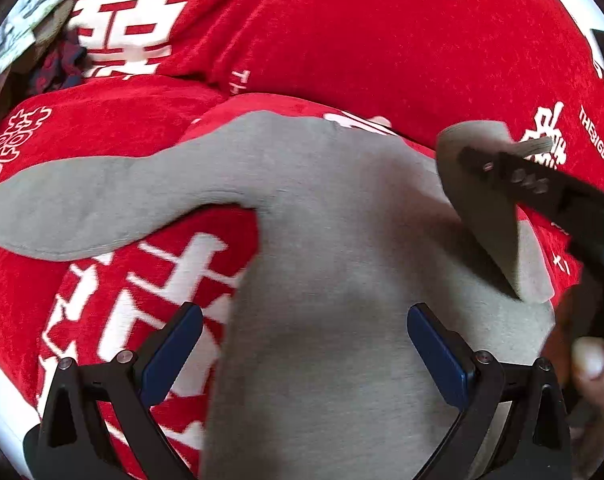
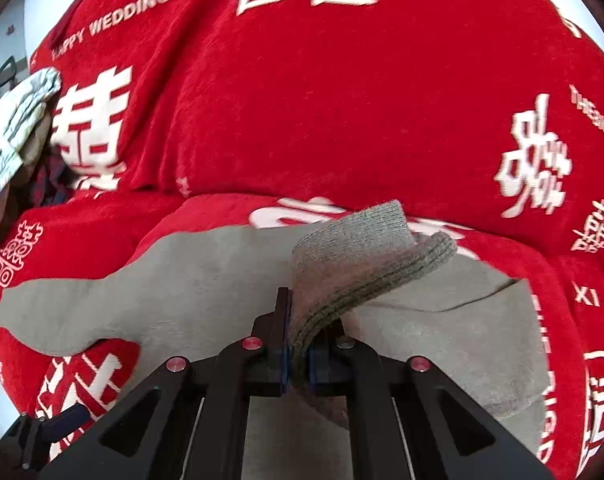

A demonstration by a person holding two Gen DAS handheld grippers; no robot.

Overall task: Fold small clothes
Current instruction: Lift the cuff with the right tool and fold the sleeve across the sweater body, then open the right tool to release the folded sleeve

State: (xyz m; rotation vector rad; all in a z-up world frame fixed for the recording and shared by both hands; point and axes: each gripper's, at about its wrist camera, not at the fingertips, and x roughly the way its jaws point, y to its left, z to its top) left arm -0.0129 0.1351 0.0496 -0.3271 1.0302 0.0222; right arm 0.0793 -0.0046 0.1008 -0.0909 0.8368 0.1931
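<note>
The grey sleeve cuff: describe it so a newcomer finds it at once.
Start at the red blanket with white characters; a plain grey top lies spread on it. Its right sleeve is lifted off the body, and the ribbed cuff sticks up from the shut right hand-held gripper. The other sleeve lies flat.

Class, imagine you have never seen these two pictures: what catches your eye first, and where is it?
First, the red blanket with white characters, filling both views. On it lies a grey garment, one sleeve stretched out to the left. The right gripper is shut on the garment's ribbed cuff, lifted over the body, while the left gripper hangs open above the lower part.
</note>
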